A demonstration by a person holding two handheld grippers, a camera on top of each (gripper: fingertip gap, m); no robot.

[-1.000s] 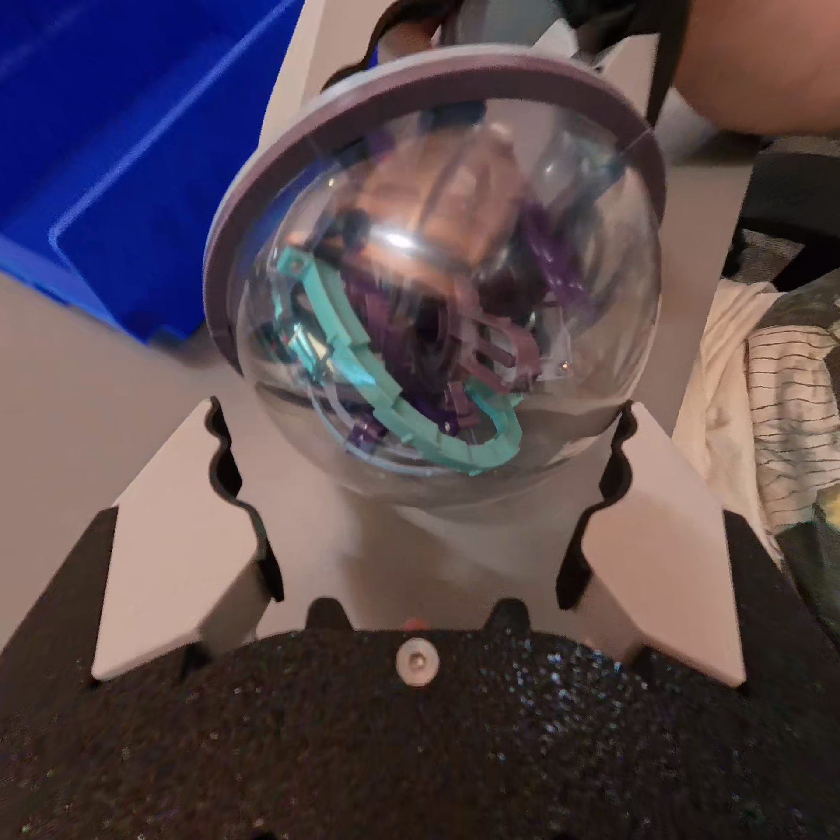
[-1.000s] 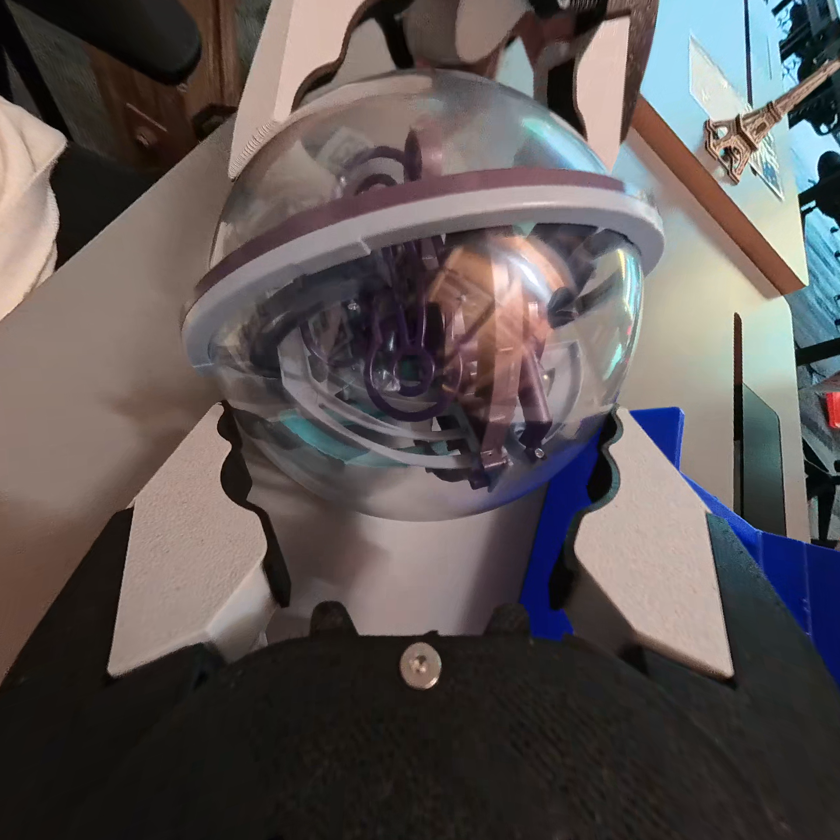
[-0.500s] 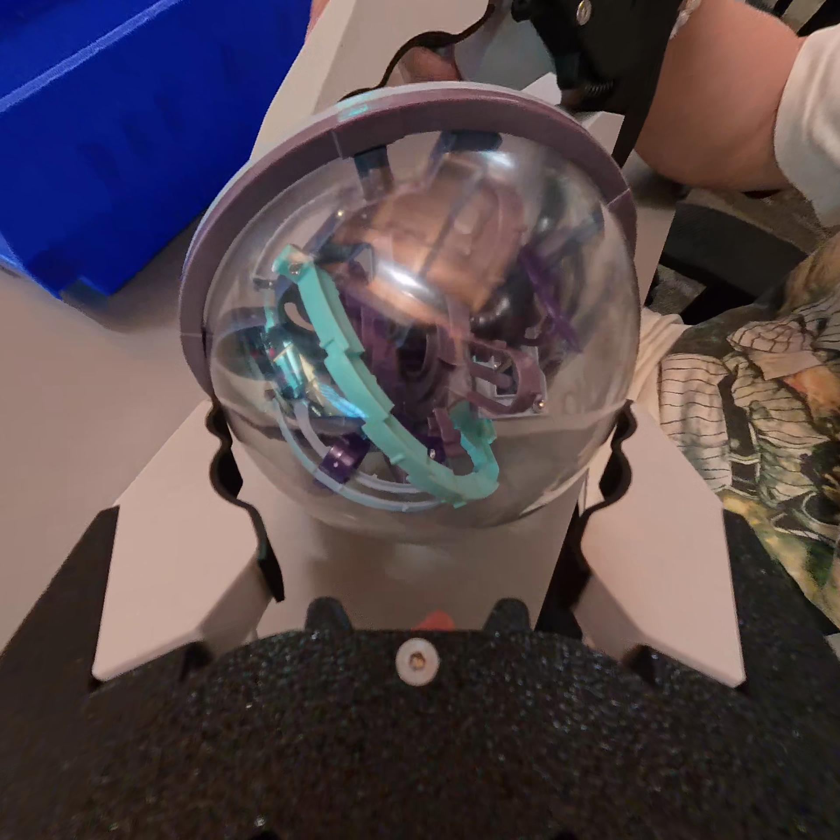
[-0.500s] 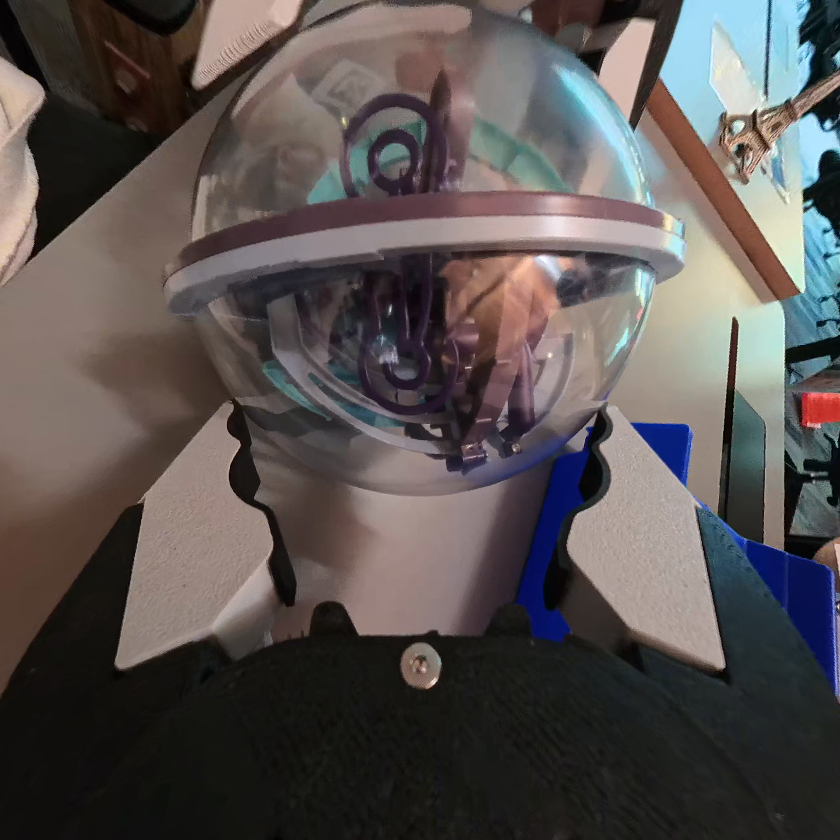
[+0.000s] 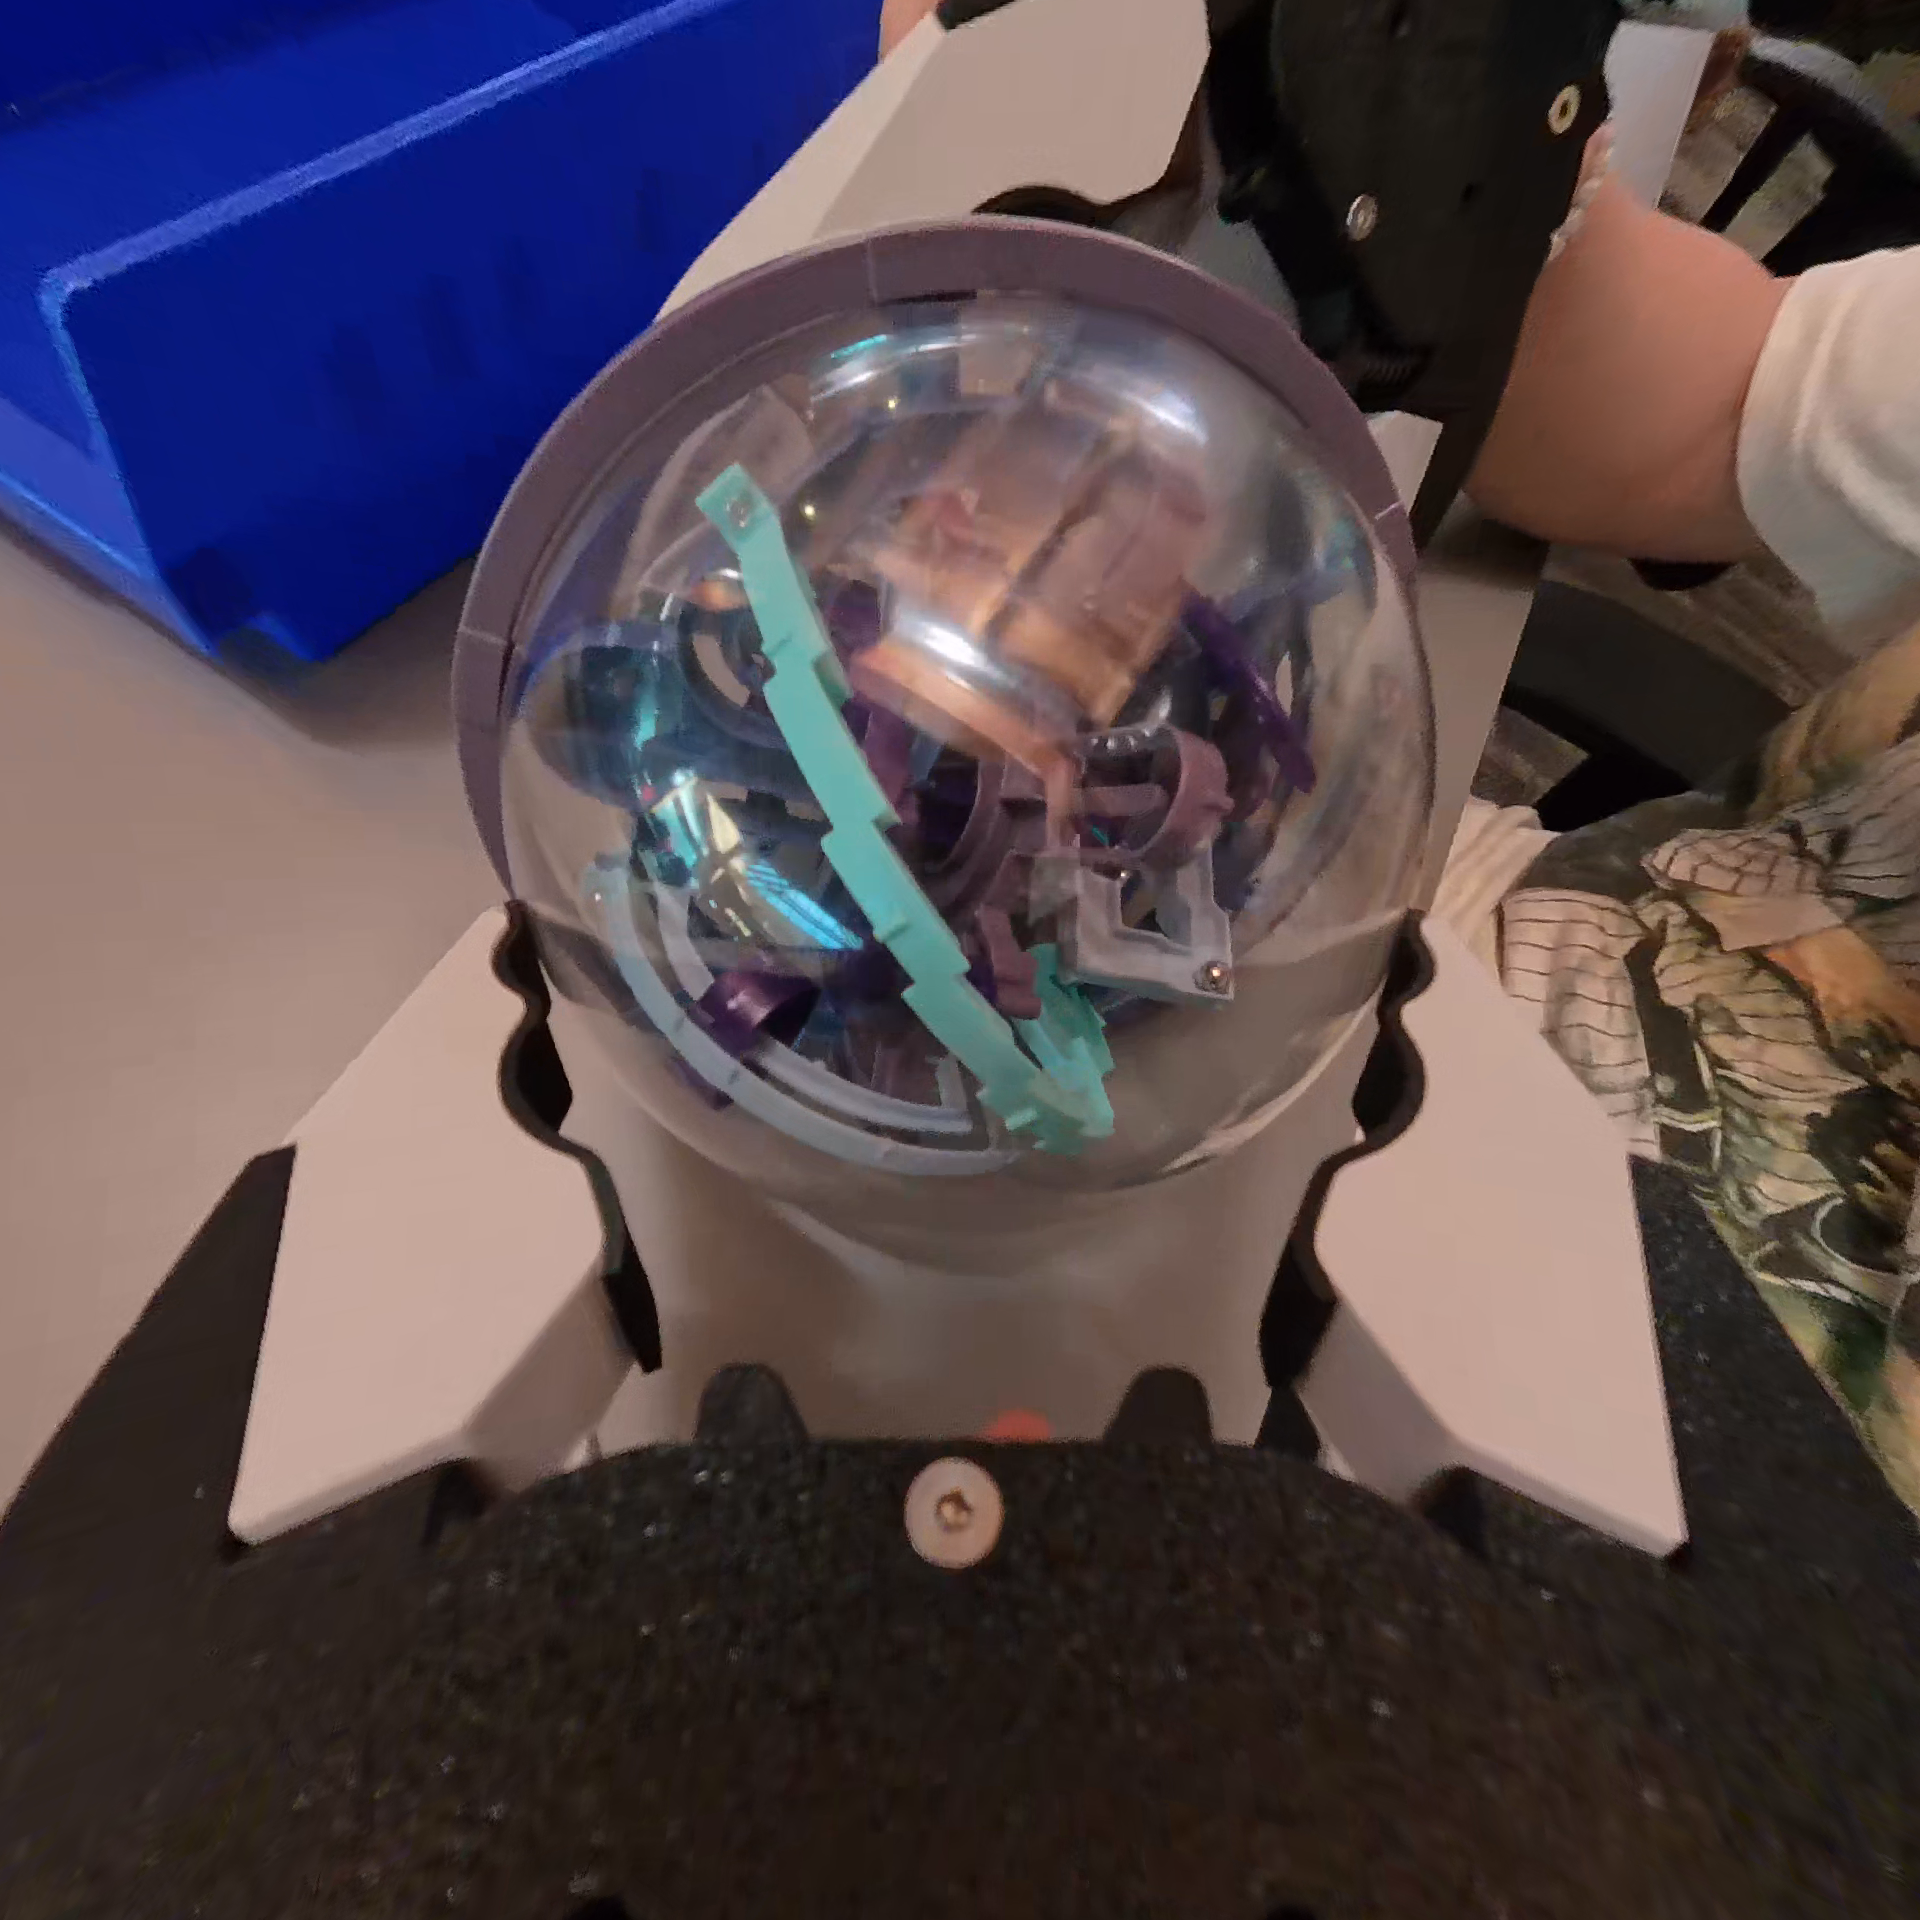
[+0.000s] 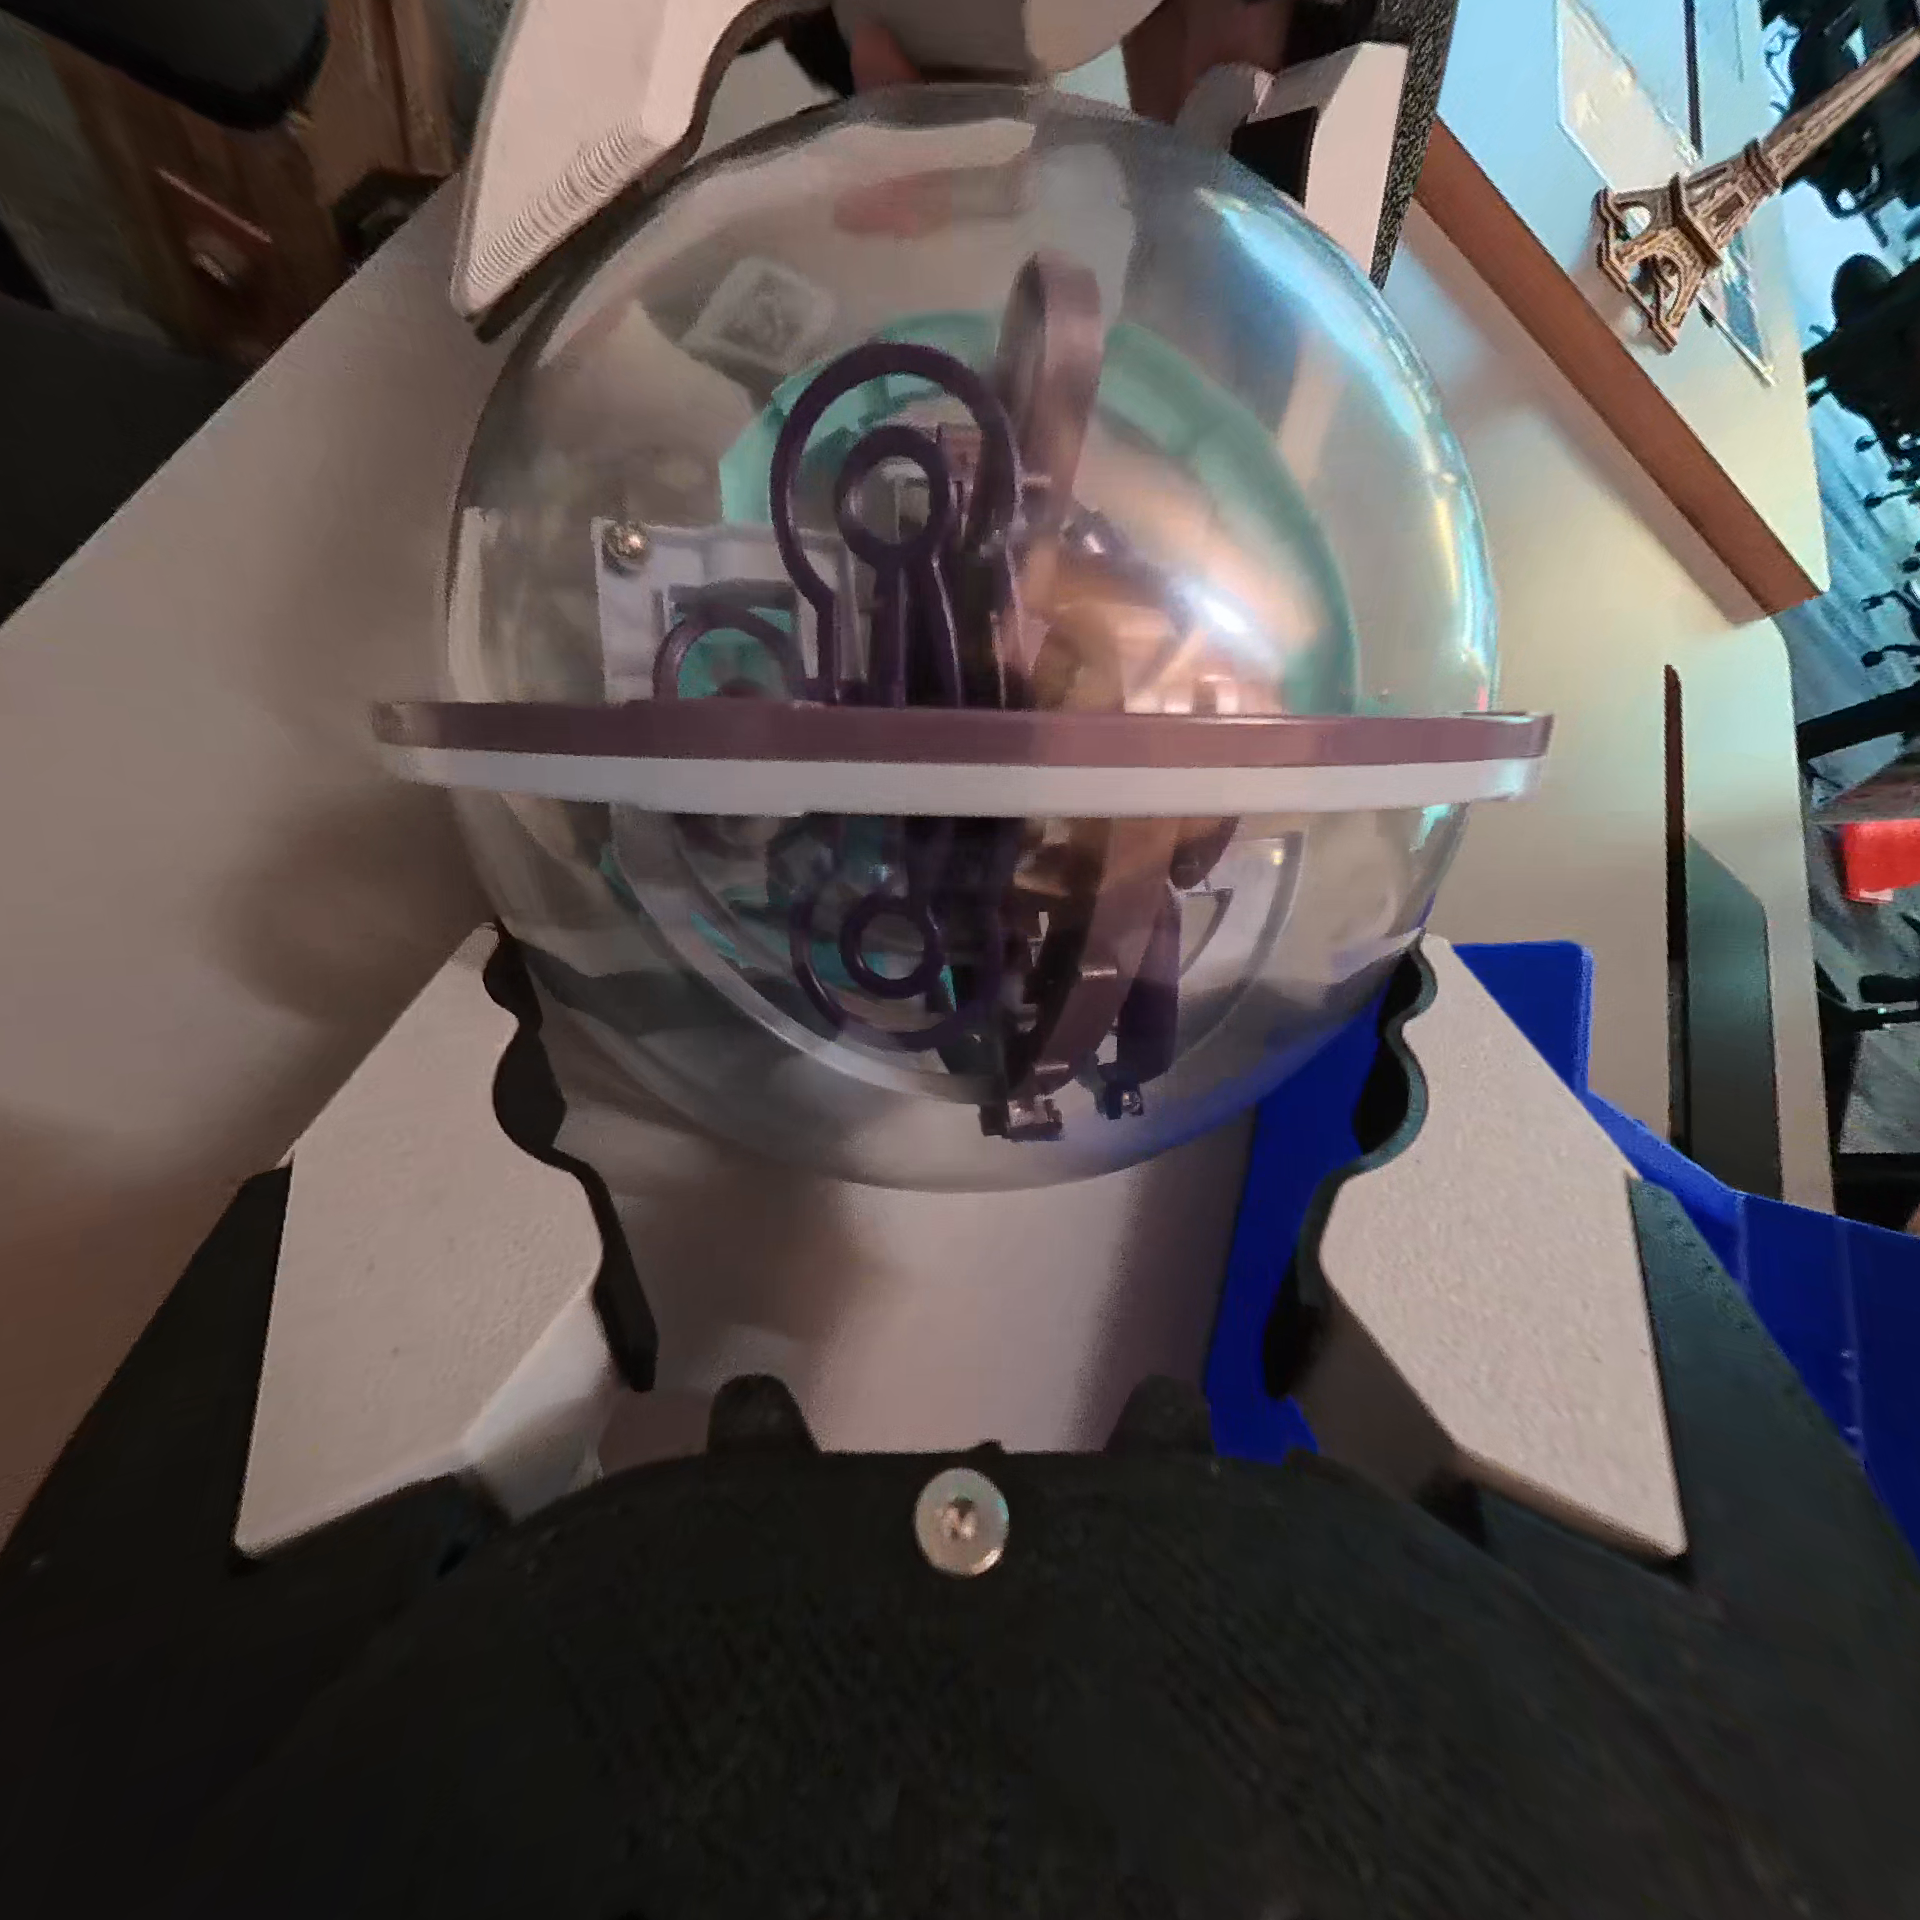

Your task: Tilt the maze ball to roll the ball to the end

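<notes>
Hiding much of the blue bin [image 5: 312,312] behind the maze ball [image 5: 956,727] and past the top and left edges of the left wrist view. Cropping the opposite gripper [image 6: 883,62] at the right wrist view's upper border, leaving its fingertips unseen. Blurring the inner tracks [image 6: 1039,935] below the ring. Cutting off the patterned cloth [image 5: 1714,935] and the sleeve [image 5: 1829,436] at the right border.

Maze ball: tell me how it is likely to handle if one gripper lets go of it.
The maze ball is a smooth, clear round shell, so it would probably slip and roll once freed. Its shell looks rigid, so it likely won't squash. The left gripper and right gripper each touch only its curved sides, a hold that seems easy to lose.
</notes>
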